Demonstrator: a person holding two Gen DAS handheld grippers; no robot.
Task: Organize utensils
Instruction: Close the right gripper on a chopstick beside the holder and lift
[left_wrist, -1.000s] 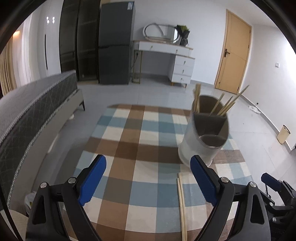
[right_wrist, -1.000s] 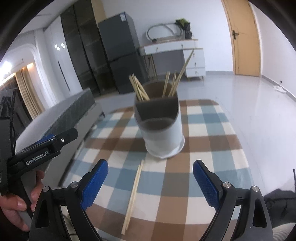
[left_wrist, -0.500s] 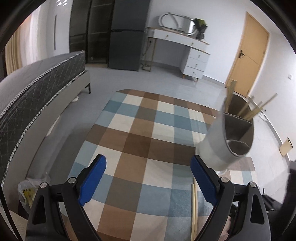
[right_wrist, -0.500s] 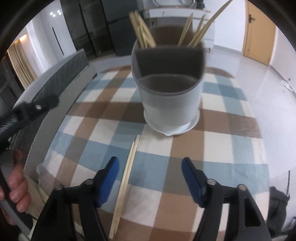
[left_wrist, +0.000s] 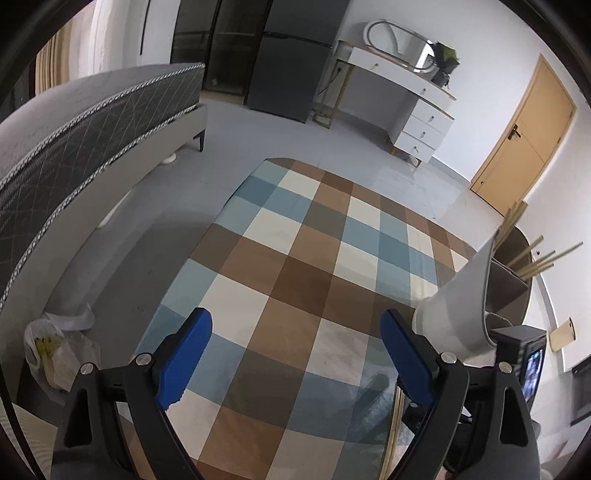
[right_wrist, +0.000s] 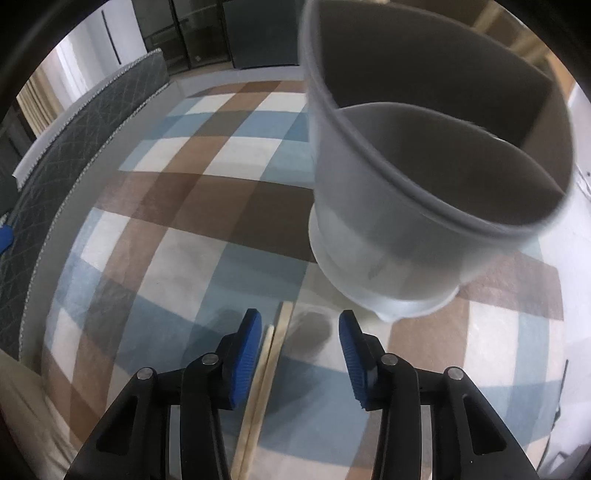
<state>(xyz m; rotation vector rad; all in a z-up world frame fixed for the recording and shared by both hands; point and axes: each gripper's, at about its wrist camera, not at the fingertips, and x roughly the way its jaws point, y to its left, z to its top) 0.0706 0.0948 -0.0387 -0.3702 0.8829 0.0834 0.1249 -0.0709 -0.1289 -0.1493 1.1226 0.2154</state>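
A grey two-compartment utensil holder (right_wrist: 399, 236) stands on the checked tablecloth (right_wrist: 184, 229), close in front of my right gripper (right_wrist: 301, 354). Two wooden chopsticks (right_wrist: 275, 343) lie side by side on the cloth between that gripper's blue pads, nearer the left pad. Its jaws are closing and the pads are not pressing on the sticks. In the left wrist view the holder (left_wrist: 461, 302) sits at the right edge with several chopsticks (left_wrist: 543, 258) standing in its back compartment. My left gripper (left_wrist: 295, 354) hangs wide open over the cloth with nothing between its pads; the loose chopsticks (left_wrist: 394, 421) lie behind its right finger.
A grey bed (left_wrist: 74, 147) runs along the table's left side. A plastic bag (left_wrist: 55, 354) lies on the floor beside it. A dark fridge (left_wrist: 288, 55), a white dresser (left_wrist: 417, 110) and a wooden door (left_wrist: 524, 140) line the far walls.
My right gripper has dropped toward the loose chopsticks and its jaws have narrowed around them; the holder now looms large. My left gripper has shifted left, so the holder slid to its view's right edge.
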